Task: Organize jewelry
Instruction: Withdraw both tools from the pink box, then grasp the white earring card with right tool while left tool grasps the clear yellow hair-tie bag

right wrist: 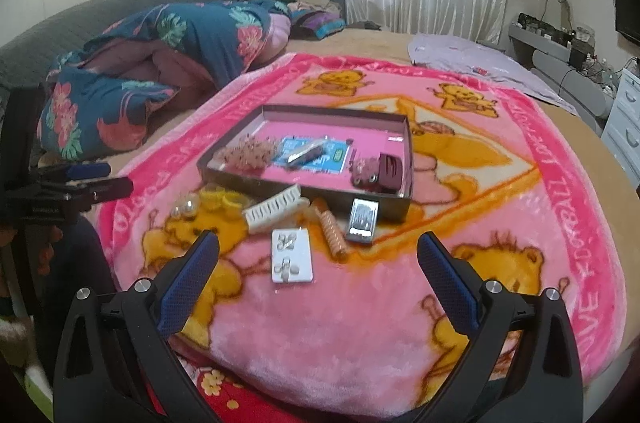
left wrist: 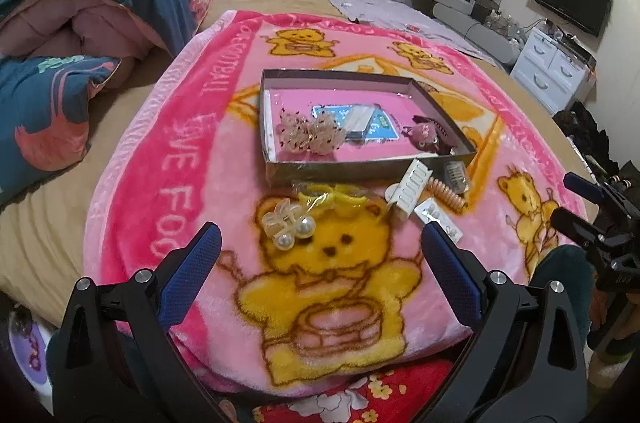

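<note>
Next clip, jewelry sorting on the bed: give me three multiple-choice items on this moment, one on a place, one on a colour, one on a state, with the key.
1. Where does the white earring card lie?
A. inside the tray
B. on the blanket in front of the tray
C. on the folded quilt

2. What colour is the floor of the tray?
A. pink
B. green
C. black

3. How does the right gripper stand?
A. shut on the coiled hair tie
B. shut on nothing
C. open, holding nothing

Key: 1 B, the card rests on the pink blanket on the near side of the tray wall, beside the orange coiled hair tie. 2 A, pink shows around the blue packet inside. 3 C, its blue pads stand wide apart with nothing between them; the left gripper looks the same.
</note>
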The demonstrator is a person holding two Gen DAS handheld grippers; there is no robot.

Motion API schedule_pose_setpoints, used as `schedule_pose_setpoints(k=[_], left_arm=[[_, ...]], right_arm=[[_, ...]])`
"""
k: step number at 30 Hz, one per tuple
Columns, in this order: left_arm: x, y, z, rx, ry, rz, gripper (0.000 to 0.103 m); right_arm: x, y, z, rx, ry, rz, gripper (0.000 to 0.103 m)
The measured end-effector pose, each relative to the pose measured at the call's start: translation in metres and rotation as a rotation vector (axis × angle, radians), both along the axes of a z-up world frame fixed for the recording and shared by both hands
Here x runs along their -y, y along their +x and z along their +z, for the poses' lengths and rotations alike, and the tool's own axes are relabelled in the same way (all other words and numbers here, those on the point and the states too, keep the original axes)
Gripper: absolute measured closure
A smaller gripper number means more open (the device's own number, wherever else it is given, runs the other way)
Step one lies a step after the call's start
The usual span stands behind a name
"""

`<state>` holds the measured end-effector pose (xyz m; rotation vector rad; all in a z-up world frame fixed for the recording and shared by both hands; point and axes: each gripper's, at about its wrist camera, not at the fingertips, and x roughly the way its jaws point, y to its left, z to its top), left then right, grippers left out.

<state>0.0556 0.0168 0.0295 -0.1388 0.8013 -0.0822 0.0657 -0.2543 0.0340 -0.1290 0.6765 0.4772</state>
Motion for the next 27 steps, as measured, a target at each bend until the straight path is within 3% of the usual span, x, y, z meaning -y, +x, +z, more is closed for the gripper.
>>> schedule_pose_setpoints(k=[27], left_arm=[[-0.007, 0.024, -0.062, -0.124, 0.028, 0.023, 0.01]], right_arm=[[-0.026, 0.019, -0.053, -0.103, -0.055, 0.047, 0.004]])
